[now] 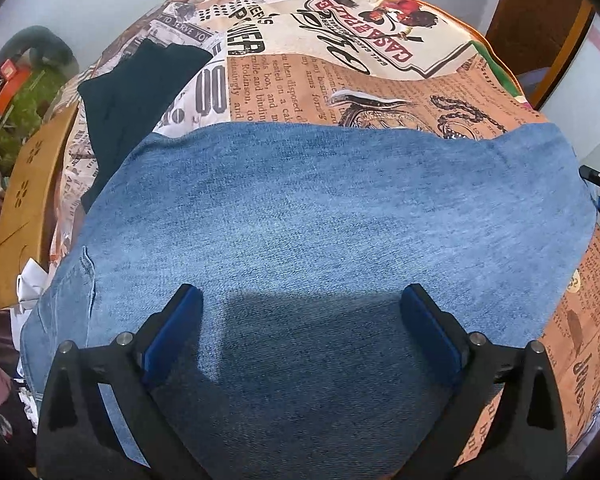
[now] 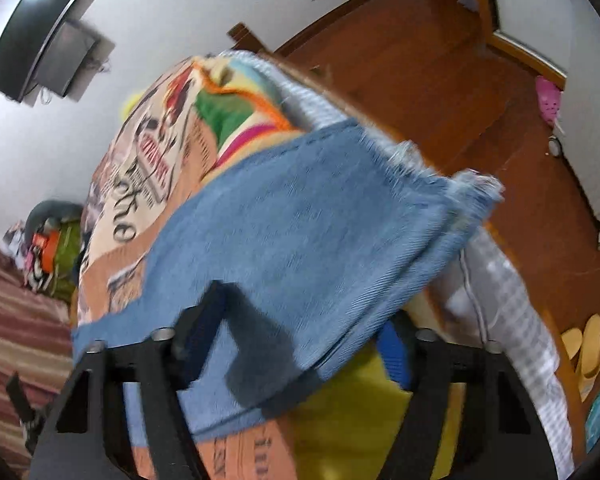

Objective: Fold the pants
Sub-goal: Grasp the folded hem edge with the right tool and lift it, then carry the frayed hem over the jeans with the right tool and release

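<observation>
My left gripper point(image 1: 300, 332) hangs just above the blue jeans point(image 1: 300, 216), its blue-padded fingers point(image 1: 172, 332) spread wide with only flat denim and shadow between them, gripping nothing. The jeans lie folded on the newspaper-print bedspread point(image 1: 340, 80), their long axis running left to right across my left view; the far folded edge is straight and clean, with plenty of bare print beyond it. A dark navy garment point(image 1: 140, 92) lies at the jeans' far-left corner, so room is tighter there. In the right wrist view, which is motion-blurred, the frayed hem point(image 2: 472, 188) points away toward the bed's edge and overhangs it above the wooden floor point(image 2: 440, 72). My right gripper point(image 2: 300, 344) has its fingers wide apart; the denim passes between them, one finger above and one below, though I cannot tell for certain that either touches it.
</observation>
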The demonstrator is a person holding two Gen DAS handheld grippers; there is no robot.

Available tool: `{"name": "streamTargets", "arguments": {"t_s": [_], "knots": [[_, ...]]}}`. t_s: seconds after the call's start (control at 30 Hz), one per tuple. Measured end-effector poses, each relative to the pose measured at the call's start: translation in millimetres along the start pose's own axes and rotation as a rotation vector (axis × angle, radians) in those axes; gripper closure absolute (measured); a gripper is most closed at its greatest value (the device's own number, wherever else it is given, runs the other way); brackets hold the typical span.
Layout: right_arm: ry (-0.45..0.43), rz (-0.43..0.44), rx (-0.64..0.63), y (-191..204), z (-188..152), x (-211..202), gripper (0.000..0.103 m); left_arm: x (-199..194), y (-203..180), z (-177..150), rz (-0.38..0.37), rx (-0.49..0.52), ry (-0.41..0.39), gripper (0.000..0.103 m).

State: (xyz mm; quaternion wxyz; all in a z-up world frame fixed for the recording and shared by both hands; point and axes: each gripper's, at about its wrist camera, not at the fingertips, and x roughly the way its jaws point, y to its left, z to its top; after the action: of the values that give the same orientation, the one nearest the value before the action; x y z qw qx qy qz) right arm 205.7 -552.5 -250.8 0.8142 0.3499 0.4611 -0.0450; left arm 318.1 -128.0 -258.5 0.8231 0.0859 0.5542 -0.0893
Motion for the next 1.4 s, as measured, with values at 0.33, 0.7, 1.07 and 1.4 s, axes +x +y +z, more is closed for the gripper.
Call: {"name": "streamTargets", "arguments": {"t_s": [0.33, 0.7, 1.07, 1.4], "knots": [[-0.205, -0.046, -0.192, 27.6, 10.8, -39.5, 0.095, -14.6, 3.5, -5.8, -0.005, -0.028, -0.022, 0.002], [-0.333, 0.099, -0.448, 133.5, -5.7, -103.0, 0.096, -92.4, 24.9, -14.1, 0.040, -0.057, -0.232, 0.002], [-0.276, 0.288, -0.637, 258.2, -55.8, -83.2, 0.096, -146.3, 68.3, -37.3, 0.057, -0.133, -0.380, 0.002], [-0.075, 0.321, -0.737, 301.9, -106.3, -13.3, 0.096, -150.8, 104.5, -58.0, 0.063, -0.211, -0.385, 0.002]]}}
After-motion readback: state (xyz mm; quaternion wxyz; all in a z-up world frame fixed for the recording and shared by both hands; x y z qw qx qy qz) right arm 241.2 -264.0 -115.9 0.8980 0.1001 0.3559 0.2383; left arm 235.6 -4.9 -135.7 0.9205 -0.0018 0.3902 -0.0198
